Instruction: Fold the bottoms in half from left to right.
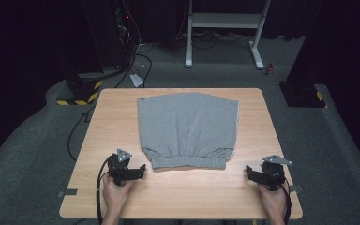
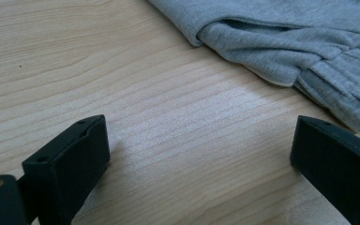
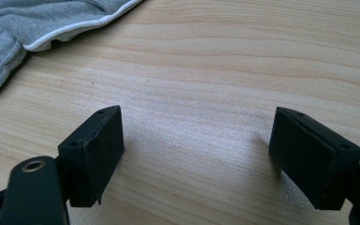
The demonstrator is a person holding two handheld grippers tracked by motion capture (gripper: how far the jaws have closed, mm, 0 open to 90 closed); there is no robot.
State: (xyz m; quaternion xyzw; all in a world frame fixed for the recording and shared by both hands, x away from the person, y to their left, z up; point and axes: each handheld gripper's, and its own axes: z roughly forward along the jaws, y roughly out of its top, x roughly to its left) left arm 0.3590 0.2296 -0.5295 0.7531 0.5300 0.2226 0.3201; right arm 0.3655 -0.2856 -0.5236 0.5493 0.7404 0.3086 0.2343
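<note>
A grey folded garment [image 1: 187, 127] with an elastic waistband lies flat on the middle of the wooden table [image 1: 112, 108], waistband toward the person. My left gripper [image 1: 130, 168] rests on the table just left of the waistband's near corner, open, with nothing between its jaws. In the left gripper view the garment [image 2: 286, 42] lies ahead to the right of the left gripper [image 2: 201, 154]. My right gripper [image 1: 257, 172] sits open on the table right of the waistband, a gap apart from it. The right gripper view shows the garment [image 3: 37, 23] at the upper left, beyond the right gripper [image 3: 197, 145].
The table's near edge [image 1: 183, 216] runs just behind the hands. A white desk frame [image 1: 225, 28] stands on the grey carpet beyond the table. Black stands with yellow-black striped bases [image 1: 77, 96] and cables sit at the far left; another dark stand [image 1: 304, 89] at the far right.
</note>
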